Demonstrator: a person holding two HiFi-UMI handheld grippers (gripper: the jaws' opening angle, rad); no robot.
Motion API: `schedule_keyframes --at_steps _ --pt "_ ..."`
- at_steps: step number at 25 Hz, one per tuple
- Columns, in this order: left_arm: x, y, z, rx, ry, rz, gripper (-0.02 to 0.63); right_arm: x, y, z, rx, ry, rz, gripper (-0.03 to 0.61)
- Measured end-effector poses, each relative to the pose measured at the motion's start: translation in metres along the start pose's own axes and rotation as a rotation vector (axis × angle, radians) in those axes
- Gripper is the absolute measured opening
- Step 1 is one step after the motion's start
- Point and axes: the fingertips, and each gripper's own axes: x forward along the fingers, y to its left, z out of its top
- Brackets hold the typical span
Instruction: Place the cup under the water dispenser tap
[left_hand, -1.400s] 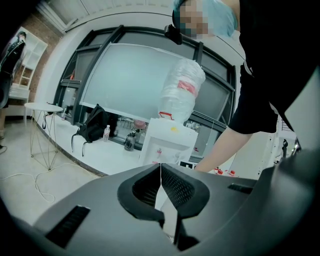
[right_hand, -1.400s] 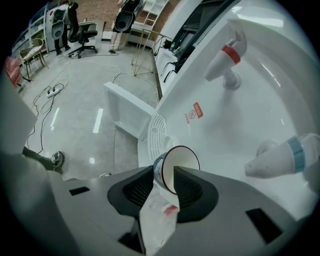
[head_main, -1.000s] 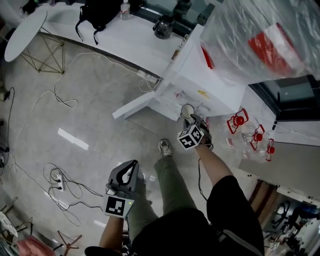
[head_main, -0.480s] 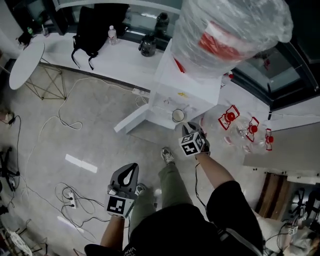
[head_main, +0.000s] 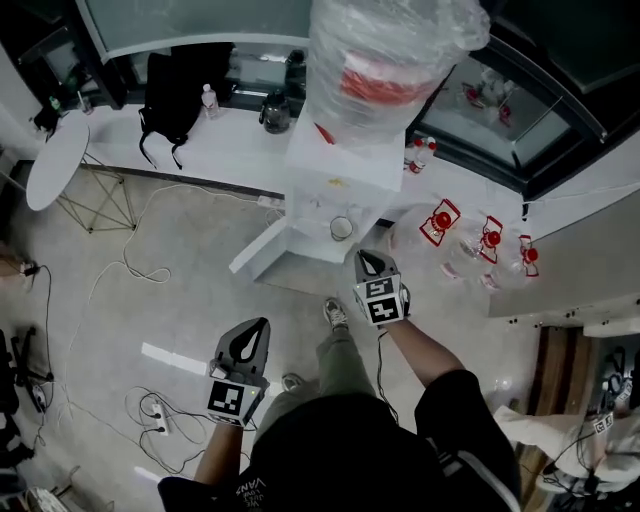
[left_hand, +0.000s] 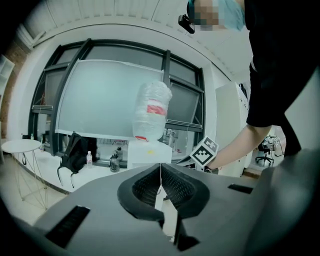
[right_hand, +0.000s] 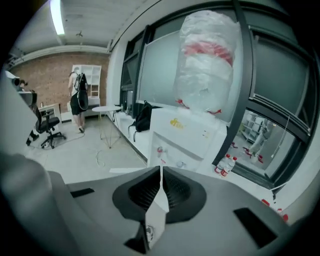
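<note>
A white cup (head_main: 342, 228) stands in the recess of the white water dispenser (head_main: 330, 175), below its taps. A large plastic-wrapped bottle (head_main: 385, 55) sits on top of the dispenser. My right gripper (head_main: 366, 262) is just in front of the cup, apart from it, with its jaws shut and nothing between them. In the right gripper view the dispenser (right_hand: 187, 132) fills the middle, beyond the closed jaws (right_hand: 161, 172). My left gripper (head_main: 252, 338) hangs lower left over the floor, shut and empty; its own view shows the dispenser (left_hand: 145, 152) far ahead.
Several empty red-capped jugs (head_main: 487, 245) lie right of the dispenser. A white panel (head_main: 262, 255) juts out at its left foot. Cables (head_main: 130, 270) trail over the floor, with a round table (head_main: 55, 165) and a black backpack (head_main: 170, 95) on the white counter.
My right gripper has let go of the cup and drawn back toward me. The cup stays in the dispenser recess. The head view has tilted up.
</note>
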Motion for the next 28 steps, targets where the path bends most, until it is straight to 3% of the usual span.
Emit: schedule_keyframes --at_steps 5,14,24,28 --pt "-0.023 -0.019 0.016 0.049 -0.016 -0.018 0.02 -0.064 0.019 0.02 0.129 -0.126 -0.011 0.048" --pt "-0.062 -0.038 0.048 0.105 -0.087 -0.026 0.02 -0.176 0.052 0.059 0.258 -0.336 -0.007 0.048" --pt "-0.088 -0.054 0.057 0.115 -0.089 -0.034 0.02 -0.239 0.1 0.051 0.372 -0.378 0.08 0.048" --pt "-0.096 -0.059 0.057 0.117 -0.085 -0.034 0.02 -0.259 0.108 0.047 0.369 -0.38 0.087 0.046"
